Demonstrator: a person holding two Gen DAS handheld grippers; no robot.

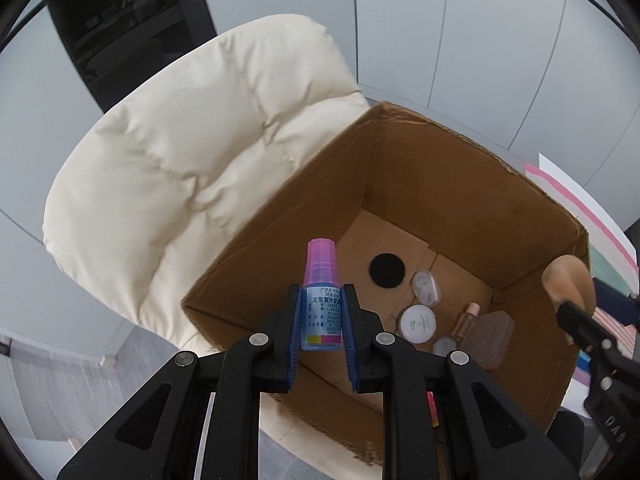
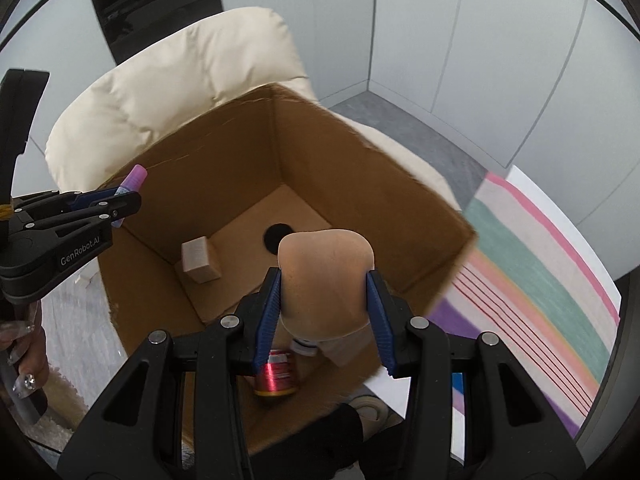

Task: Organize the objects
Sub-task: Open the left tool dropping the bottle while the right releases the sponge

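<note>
Pale wall panels (image 1: 500, 40) surround a cream padded chair (image 1: 192, 152) carrying our open cardboard box (image 1: 460, 184). Above it, our right gripper (image 2: 324, 304) clamps a beige sponge (image 2: 326, 280), our left gripper (image 1: 321, 320) a small eye-drop bottle (image 1: 321, 304), both poised for dropping inside.

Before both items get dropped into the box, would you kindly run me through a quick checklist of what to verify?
1. Left gripper holds the small bottle firmly: ok, pads pressed on both its sides.
2. Right gripper holds the beige sponge: ok, squeezed between both pads.
3. Bottle is above the cardboard box opening: ok, though near the rim.
4. Sponge is above the opening: ok.
5. Free floor space in the box: ok, bare cardboard around the black disc.
6. Grippers clear of each other: ok, apart in both views.
</note>
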